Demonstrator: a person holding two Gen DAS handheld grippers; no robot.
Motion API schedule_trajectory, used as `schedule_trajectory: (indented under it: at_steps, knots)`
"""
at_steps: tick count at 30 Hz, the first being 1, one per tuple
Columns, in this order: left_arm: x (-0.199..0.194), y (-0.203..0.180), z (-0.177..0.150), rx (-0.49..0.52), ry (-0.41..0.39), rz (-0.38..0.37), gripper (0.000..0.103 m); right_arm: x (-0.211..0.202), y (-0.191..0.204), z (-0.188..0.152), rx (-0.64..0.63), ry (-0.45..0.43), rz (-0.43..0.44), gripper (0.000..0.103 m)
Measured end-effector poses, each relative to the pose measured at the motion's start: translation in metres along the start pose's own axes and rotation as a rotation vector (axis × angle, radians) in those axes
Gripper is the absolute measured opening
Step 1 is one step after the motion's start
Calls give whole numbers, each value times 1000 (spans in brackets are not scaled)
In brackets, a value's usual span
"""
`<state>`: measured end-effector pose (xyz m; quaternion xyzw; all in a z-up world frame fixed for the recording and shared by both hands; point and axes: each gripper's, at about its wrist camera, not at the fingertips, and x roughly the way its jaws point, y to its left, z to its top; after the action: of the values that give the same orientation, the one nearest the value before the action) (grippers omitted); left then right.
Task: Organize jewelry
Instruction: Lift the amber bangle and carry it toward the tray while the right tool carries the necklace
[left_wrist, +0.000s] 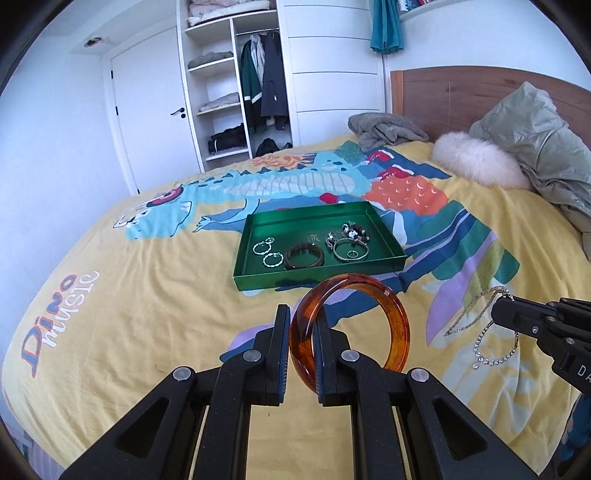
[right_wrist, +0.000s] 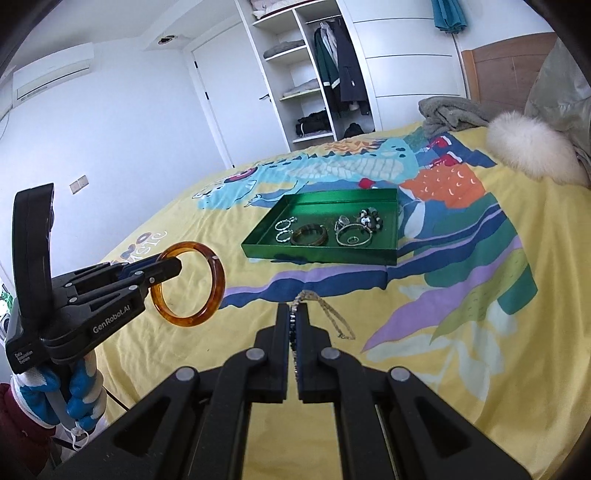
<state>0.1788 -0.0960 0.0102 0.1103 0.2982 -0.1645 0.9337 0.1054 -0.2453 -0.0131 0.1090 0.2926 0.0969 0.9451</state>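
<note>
Left fingers (left_wrist: 301, 350) are pinching the amber bangle (left_wrist: 397, 325) by its rim, holding it upright above the bed (left_wrist: 129, 314). Right fingers (right_wrist: 294, 332) are pressed together on a rhinestone chain (right_wrist: 334, 317), which is looping out ahead of the tips and hanging down between the pads.

Green tray (left_wrist: 317, 277) is lying on the bedspread ahead of both sets of fingers, well apart from them. Inside it, left to right: two small silver hoops (left_wrist: 266, 253), one dark brown bangle (left_wrist: 303, 255), one thin silver bangle (left_wrist: 351, 250) with one small ring (left_wrist: 352, 253) lying inside it, and one black-and-white beaded piece (left_wrist: 354, 229) behind that. Small metal bits beside the silver bangle are too tangled to count.

Left wrist view is showing the right gripper (left_wrist: 546, 328) from the side with the chain's sparkly loop dangling under it. Right wrist view is showing the left gripper (right_wrist: 168, 271) side-on, and the gloved hand (right_wrist: 79, 391) holding it.
</note>
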Motion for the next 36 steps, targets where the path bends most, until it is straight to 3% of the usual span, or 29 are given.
schedule_trajectory:
  at_steps: [13,36]
  knots:
    - [-55,2,9,-1,-102,18,11,-46,29,12,-58,-79,-11,2]
    - [-91,10,10,-25,-173,62,11,-74,45,18,-91,-132,-30,2]
